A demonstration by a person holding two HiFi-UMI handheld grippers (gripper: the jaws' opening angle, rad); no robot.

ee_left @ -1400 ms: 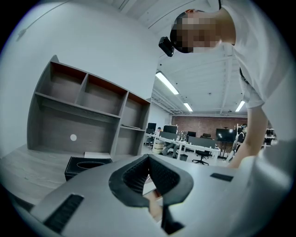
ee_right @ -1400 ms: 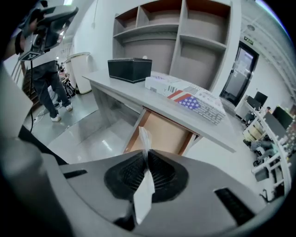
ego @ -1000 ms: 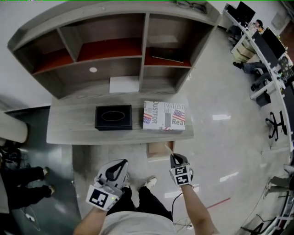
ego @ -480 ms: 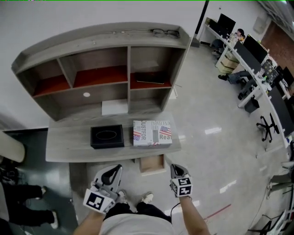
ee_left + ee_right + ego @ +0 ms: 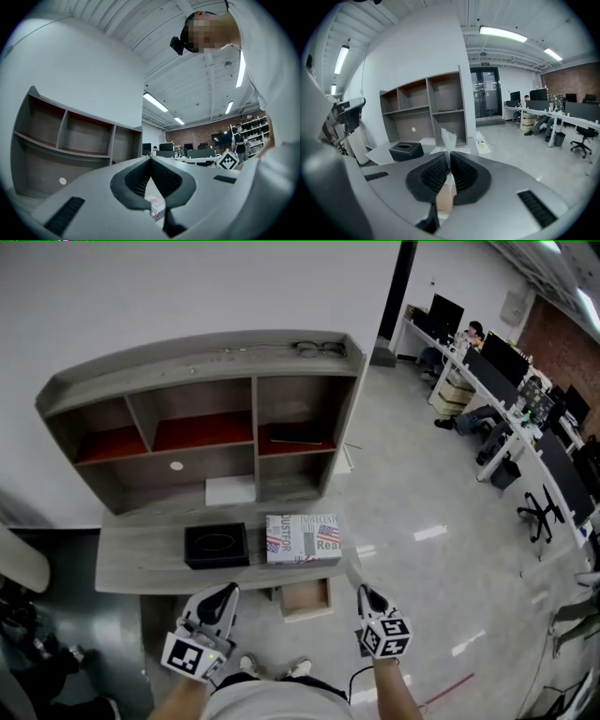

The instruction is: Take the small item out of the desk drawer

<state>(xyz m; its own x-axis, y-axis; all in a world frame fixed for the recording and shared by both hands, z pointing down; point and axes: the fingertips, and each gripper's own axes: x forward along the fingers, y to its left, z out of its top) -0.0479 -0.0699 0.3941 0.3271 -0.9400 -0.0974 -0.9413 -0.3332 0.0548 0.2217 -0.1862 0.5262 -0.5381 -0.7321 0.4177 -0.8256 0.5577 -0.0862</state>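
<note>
A grey desk (image 5: 141, 563) with an open shelf unit (image 5: 192, 356) stands against a white wall (image 5: 187, 287) on a glossy pale floor (image 5: 412, 493). Monitors (image 5: 503, 357) line long tables (image 5: 518, 434) at right, near a brick wall (image 5: 562, 338), under strip lights (image 5: 502, 33).

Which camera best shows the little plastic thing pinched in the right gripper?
The right gripper view: the clear plastic piece stands up close between the right gripper's shut jaws. The head view shows only a pale sliver of it above that gripper; the left gripper view shows none of it.
</note>
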